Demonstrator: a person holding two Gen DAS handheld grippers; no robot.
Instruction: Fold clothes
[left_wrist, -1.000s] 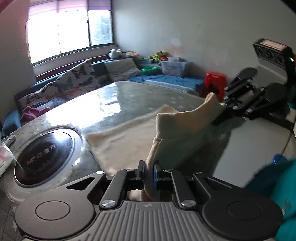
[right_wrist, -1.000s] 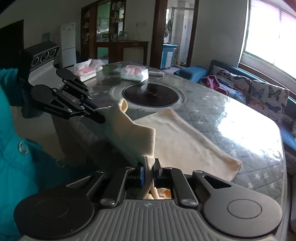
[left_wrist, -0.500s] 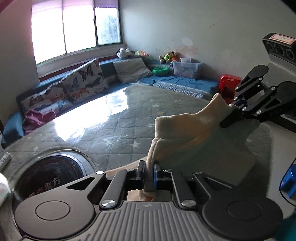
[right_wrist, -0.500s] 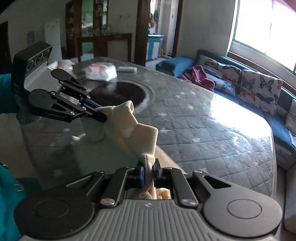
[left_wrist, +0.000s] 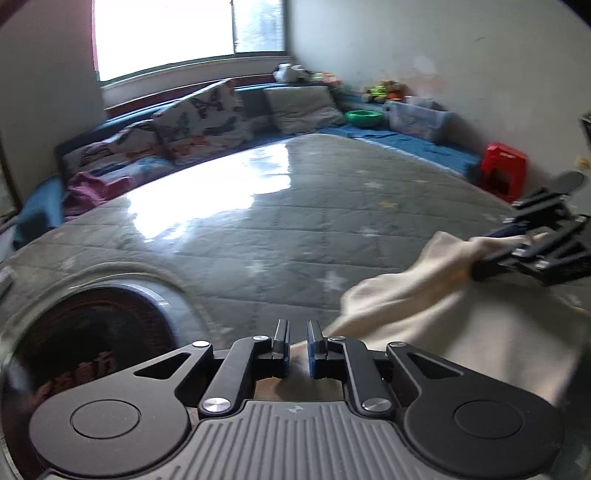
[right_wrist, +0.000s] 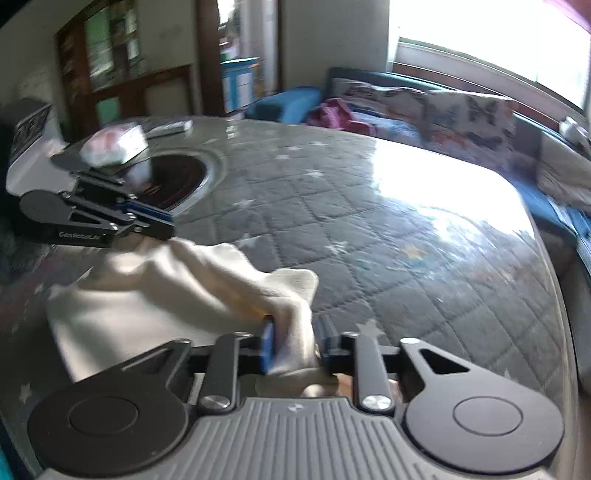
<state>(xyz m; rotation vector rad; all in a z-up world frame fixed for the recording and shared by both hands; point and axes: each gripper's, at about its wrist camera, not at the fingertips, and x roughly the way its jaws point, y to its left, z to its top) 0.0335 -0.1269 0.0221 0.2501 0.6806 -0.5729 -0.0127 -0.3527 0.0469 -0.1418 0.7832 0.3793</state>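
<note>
A cream cloth (left_wrist: 443, 321) (right_wrist: 147, 306) lies folded over on the grey quilted table (left_wrist: 295, 221) (right_wrist: 406, 258). My left gripper (left_wrist: 297, 343) (right_wrist: 168, 225) is low over its left end, jaws nearly together on the cloth's edge, which shows only low in the narrow gap. My right gripper (right_wrist: 293, 347) (left_wrist: 484, 253) is at the other end. Its jaws are opening, and a bunched corner of the cloth sits loosely between the blue pads (right_wrist: 267, 347). A raised ridge of cloth runs between the two grippers.
A round dark inset (left_wrist: 85, 350) (right_wrist: 173, 177) is sunk in the table by the left gripper. Behind it lie a tissue pack (right_wrist: 114, 144) and a remote (right_wrist: 170, 127). A cushioned bench (left_wrist: 184, 140) and a red stool (left_wrist: 502, 173) stand past the far edge.
Both grippers have carried the cloth's lifted edge forward and down onto the table. The right jaws have spread apart around the corner. The cloth no longer stands up between the left fingers.
</note>
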